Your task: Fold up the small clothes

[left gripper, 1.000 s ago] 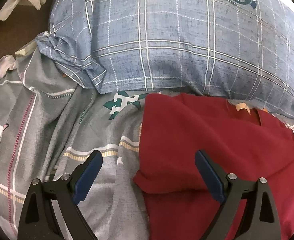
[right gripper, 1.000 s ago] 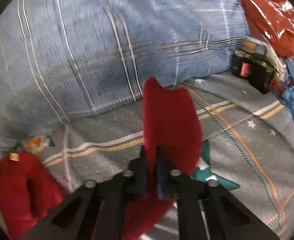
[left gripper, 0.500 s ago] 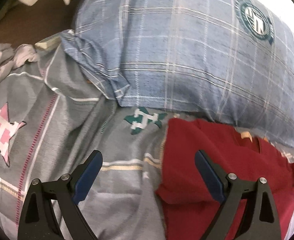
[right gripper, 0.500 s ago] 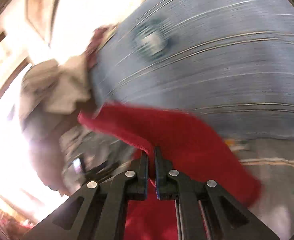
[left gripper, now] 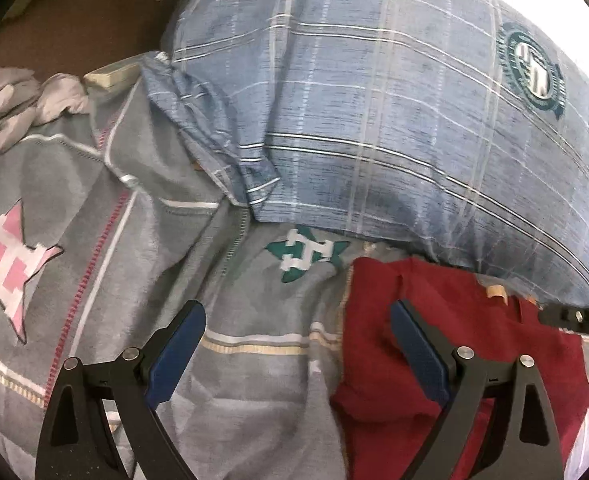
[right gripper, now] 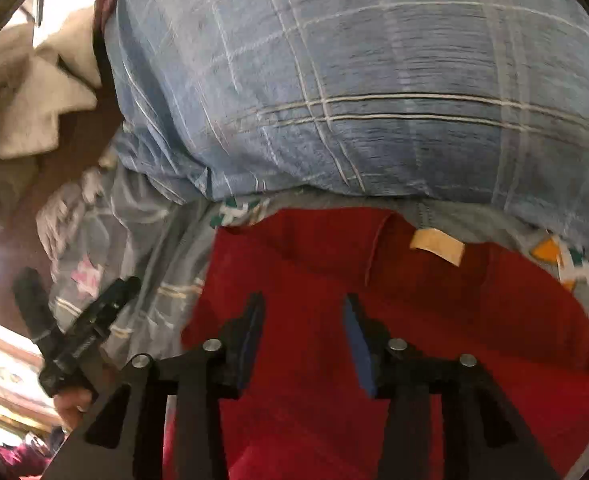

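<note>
Left gripper [left gripper: 298, 344]: jaws spread wide, holding nothing. The left blue pad [left gripper: 176, 350] hangs over the grey sheet [left gripper: 230, 360]; the right pad [left gripper: 418, 350] hangs over the left edge of the red shirt [left gripper: 494, 344].
Right gripper [right gripper: 302, 340]: jaws apart with a clear gap, holding nothing, both pads over the shirt [right gripper: 314, 264]. Its tip [left gripper: 574, 315] shows at the right border of the left view, at the shirt's far edge.
Shirt: lies on the sheet, just in front of the pillow [left gripper: 394, 120]. The far edge nearly meets the pillow's lower edge. A sleeve panel is folded inward over the body; its hem runs as a diagonal seam. A tan neck label [right gripper: 436, 246] faces up near the far edge.
Sheet: grey, striped, with a pink star [left gripper: 4, 264] and a green star [left gripper: 304, 254]; wrinkled to the shirt's left.
Pillow: blue plaid with a round teal badge [left gripper: 534, 70]; rests on the sheet.
Other: pale crumpled cloth [right gripper: 26, 92] beyond the pillow's left end.
</note>
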Motion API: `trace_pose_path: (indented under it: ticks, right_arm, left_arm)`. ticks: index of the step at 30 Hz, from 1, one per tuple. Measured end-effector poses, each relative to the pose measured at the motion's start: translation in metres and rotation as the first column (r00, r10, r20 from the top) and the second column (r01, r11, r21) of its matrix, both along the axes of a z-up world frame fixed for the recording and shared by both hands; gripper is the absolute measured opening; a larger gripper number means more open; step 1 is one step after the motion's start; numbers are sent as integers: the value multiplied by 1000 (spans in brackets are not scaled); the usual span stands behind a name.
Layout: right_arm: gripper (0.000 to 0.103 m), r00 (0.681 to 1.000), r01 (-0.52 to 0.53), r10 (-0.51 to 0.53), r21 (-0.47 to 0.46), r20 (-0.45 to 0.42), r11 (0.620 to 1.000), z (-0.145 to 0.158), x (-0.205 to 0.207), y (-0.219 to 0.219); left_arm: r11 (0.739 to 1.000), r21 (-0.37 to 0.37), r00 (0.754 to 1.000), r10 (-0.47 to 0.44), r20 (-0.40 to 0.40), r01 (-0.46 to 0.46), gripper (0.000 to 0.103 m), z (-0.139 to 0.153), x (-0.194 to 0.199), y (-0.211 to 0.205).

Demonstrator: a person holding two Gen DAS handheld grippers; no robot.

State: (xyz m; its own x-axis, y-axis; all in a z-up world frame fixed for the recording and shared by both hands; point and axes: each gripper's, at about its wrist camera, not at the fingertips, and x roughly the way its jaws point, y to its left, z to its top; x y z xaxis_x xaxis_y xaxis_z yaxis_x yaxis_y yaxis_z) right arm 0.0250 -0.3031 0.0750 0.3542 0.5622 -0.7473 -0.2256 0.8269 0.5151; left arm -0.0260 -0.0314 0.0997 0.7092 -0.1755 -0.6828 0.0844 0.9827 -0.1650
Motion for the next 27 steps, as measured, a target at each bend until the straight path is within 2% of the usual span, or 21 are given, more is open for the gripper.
trace_pose_path:
  ticks: [5, 8, 11, 13, 15, 18, 21, 24, 27]
  right_arm:
    - [53, 998, -10, 12, -38, 54, 999, 9, -61, -17]
    - [62, 997, 57, -59, 44, 49, 997, 6, -105, -45]
    - [61, 989, 146, -148, 71, 24, 987, -4, -139, -72]
    - [61, 977, 211, -211, -12, 27, 977, -9, -156, -88]
    - [62, 973, 227, -221, -95, 70, 969, -7, -163, -89]
    - [61, 967, 241, -222, -167, 126, 956, -2, -163, -86]
    - [61, 972, 220, -187, -270, 141, 937, -1, -163, -73]
    - [62, 980, 169, -123, -327, 159, 930, 4, -172, -62]
    - [62, 969, 219, -150, -399, 198, 890, 2, -174, -69]
  left_arm:
    - [997, 20, 997, -77, 6, 77, 94, -4, -3, -15]
    - [992, 47, 994, -113, 2, 113, 94, -10, -4, -29]
    - [986, 58, 988, -153, -9, 154, 94, -17, -4, -42]
    - [983, 90, 987, -159, -13, 159, 94, -23, -4, -50]
    - [978, 116, 985, -170, -19, 171, 94, -28, -4, -57]
    - [975, 132, 984, -177, -19, 178, 94, -31, -4, -61]
    - [981, 107, 986, -163, -17, 164, 94, -30, -2, -56]
    - [988, 70, 990, -139, -28, 140, 94, -28, 1, -49]
    - [990, 45, 991, -129, -39, 131, 94, -28, 3, -45]
